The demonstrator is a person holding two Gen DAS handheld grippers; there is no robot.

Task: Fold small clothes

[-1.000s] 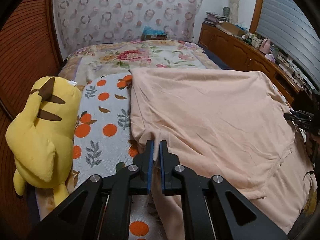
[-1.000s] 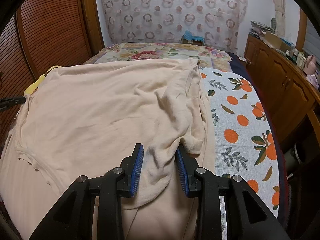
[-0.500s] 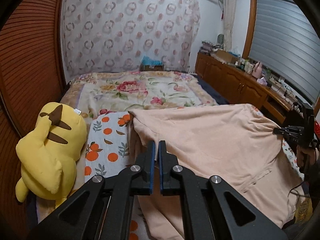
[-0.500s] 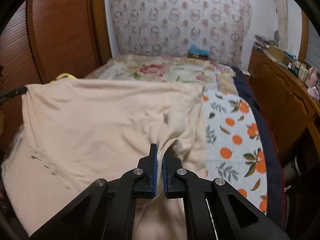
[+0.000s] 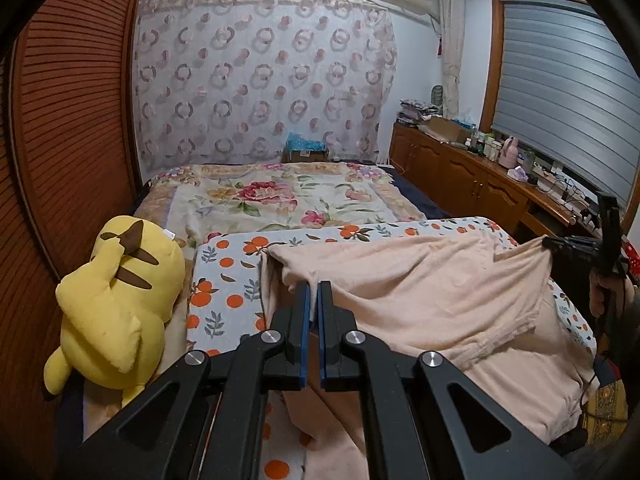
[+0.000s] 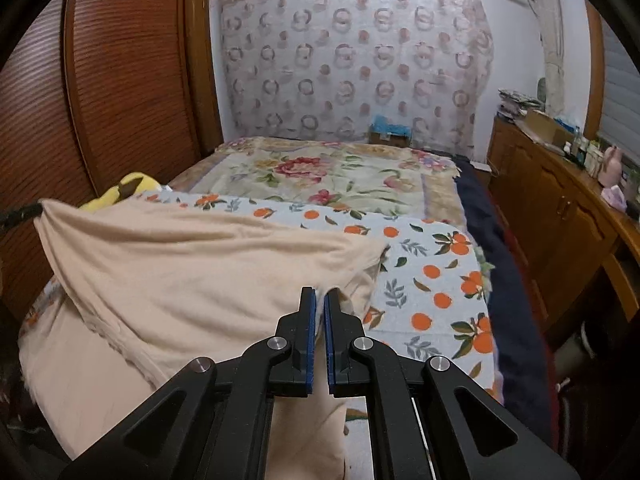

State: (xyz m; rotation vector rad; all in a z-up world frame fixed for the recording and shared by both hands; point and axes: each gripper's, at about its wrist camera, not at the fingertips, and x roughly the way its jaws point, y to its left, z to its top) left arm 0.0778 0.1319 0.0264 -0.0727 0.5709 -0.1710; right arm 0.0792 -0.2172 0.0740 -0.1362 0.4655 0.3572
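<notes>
While both claws pinch shirt [image 5: 432, 280], lifted

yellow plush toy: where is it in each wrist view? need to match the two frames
Left wrist: yellow plush toy fills the left side, lying beside the orange-print sheet.
Right wrist: only a sliver at left, peeking over the lifted peach garment.
Shared landmark: the blue box at the head of the bed, against the ring-patterned curtain.
</notes>
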